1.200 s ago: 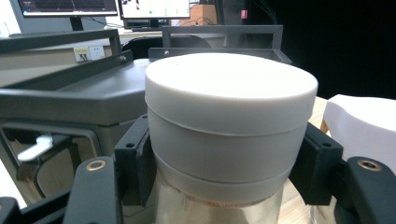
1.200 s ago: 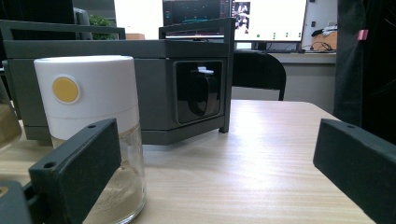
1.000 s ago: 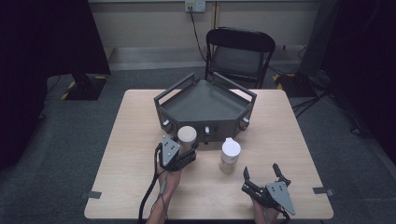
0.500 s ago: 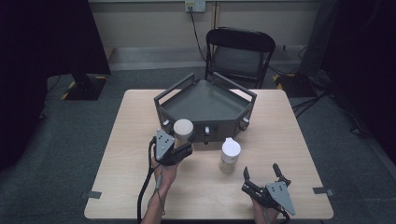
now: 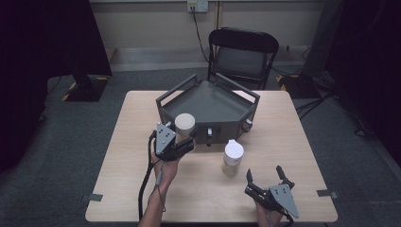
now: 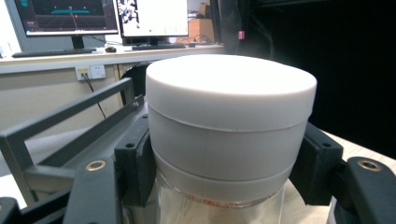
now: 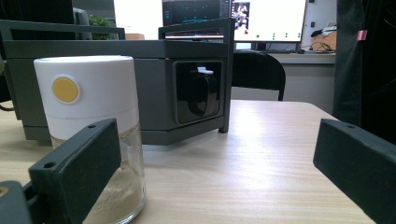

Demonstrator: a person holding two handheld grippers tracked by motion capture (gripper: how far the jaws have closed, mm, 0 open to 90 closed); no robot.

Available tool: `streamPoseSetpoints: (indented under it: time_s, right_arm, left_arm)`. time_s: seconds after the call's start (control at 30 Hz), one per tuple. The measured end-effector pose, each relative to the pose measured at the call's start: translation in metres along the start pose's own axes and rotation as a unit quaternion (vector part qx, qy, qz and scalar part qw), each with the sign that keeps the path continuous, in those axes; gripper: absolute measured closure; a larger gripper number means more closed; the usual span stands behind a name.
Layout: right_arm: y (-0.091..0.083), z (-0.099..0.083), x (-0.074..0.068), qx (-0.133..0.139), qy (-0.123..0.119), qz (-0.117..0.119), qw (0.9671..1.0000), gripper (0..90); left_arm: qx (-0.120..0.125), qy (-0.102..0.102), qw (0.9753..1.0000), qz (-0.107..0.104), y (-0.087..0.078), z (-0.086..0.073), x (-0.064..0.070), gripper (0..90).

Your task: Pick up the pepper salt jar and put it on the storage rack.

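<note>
Left tongs (image 5: 185,142) clamped on a white-lidded jar (image 5: 184,125) just below its lid, lifted at the front wall of the grey tray (image 5: 208,101) probably to clear it, right tongs (image 5: 265,181) wide open, resting near the second jar (image 5: 232,157) on the bench (image 5: 293,137)

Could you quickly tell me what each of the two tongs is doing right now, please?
Left tongs: shut on the white-lidded jar, held up near the grey tray.
Right tongs: open, holding nothing, resting low near the other jar.
</note>
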State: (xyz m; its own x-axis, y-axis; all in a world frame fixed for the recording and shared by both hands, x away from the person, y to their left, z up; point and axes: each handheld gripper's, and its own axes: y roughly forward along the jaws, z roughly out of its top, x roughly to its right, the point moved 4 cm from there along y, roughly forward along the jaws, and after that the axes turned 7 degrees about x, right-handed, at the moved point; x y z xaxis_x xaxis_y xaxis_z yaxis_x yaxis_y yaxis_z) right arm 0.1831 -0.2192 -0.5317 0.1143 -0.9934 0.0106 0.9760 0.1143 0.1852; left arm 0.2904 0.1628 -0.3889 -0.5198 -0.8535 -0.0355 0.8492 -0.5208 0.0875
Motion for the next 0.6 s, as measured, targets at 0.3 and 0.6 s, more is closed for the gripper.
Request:
streamPoseSetpoints:
  time_s: [0.3,0.6]
  right_arm:
    - [0.0,0.0,0.0,0.0,0.001,0.0,1.0,0.0]
    - [0.0,0.0,0.0,0.0,0.001,0.0,1.0,0.0]
  left_arm:
    - [0.004,0.003,1.0,-0.005,0.008,0.018,-0.002,34.5]
    - [-0.006,0.002,0.9999,0.011,0.017,0.032,0.001,34.5]
